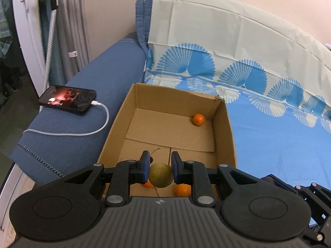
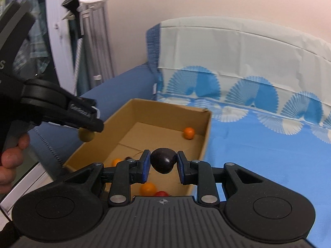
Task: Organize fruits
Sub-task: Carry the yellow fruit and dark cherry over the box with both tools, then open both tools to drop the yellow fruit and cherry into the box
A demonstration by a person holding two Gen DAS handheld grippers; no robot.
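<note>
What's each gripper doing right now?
Left gripper: closed on a yellow-green fruit.
Right gripper: closed on a dark plum.

Phone (image 1: 68, 99) (screen lit) on blue sofa arm (image 1: 82, 95), white cable (image 1: 97, 124) plugged in, trailing toward sofa arm's near end; fan-patterned sheet (image 1: 269, 124) right of it.

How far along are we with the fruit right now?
Done: three oranges and a red fruit lie in the box. In hand: left gripper holds a green fruit, right gripper a dark plum, both above the box. Left: releasing both.
</note>
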